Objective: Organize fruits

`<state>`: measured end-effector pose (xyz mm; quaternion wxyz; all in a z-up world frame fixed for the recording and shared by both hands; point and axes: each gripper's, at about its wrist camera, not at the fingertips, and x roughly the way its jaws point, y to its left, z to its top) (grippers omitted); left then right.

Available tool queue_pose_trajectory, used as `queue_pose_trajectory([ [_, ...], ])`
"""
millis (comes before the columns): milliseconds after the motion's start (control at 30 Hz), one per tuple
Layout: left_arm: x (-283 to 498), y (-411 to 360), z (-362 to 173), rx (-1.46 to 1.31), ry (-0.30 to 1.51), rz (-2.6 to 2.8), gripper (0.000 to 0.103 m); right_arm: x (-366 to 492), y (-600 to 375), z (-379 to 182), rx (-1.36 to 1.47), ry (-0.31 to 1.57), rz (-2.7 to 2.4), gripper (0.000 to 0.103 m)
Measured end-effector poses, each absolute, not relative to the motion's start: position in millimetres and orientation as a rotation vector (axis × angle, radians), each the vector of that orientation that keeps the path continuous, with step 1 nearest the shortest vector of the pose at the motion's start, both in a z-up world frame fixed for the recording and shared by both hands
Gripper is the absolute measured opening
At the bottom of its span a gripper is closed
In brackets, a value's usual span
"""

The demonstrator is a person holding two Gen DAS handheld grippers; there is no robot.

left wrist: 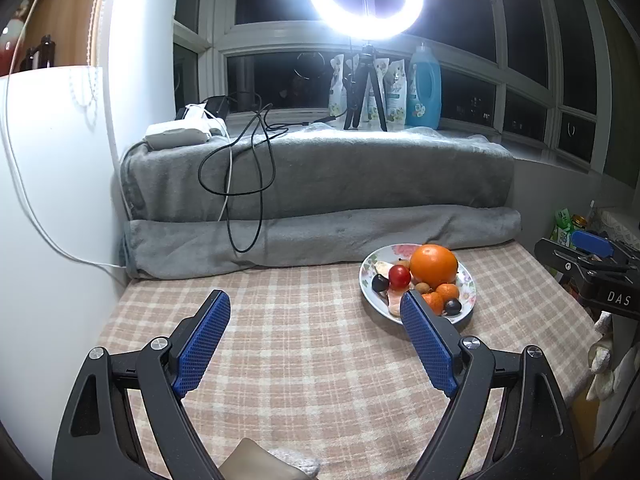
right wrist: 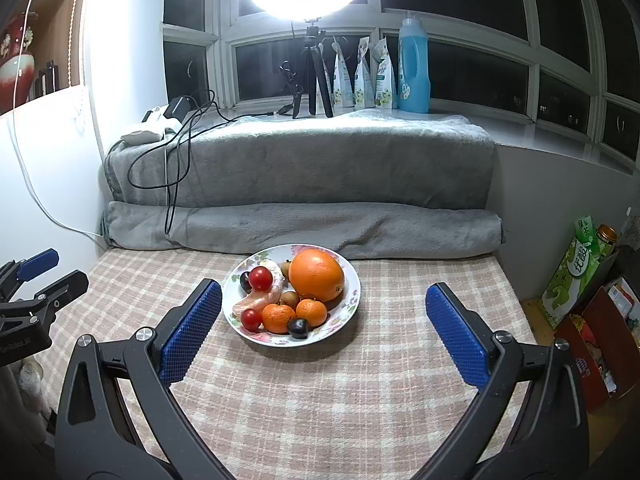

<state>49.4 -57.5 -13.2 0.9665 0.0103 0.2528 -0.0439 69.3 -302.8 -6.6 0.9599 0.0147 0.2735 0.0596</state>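
A plate [right wrist: 352, 280] is set on the table [right wrist: 360, 400], in front of two stacked blankets [right wrist: 304, 176]. On the plate, an orange [right wrist: 316, 275] sits at the back right, two tangerines [right wrist: 296, 314] before it, and a tomato [right wrist: 260, 278] to its left. Behind the blankets, a tripod [right wrist: 314, 76] and a bottle [right wrist: 413, 68] are placed on the sill, the bottle to the right.
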Motion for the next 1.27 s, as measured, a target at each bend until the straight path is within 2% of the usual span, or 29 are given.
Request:
queue_pose_trajectory([
  [1267, 55.0, -54.3, -17.2, 0.024, 0.511, -0.082, 0.087, 71.4, -301.0, -10.6, 0.032, 0.564, 0.124, 0.103],
])
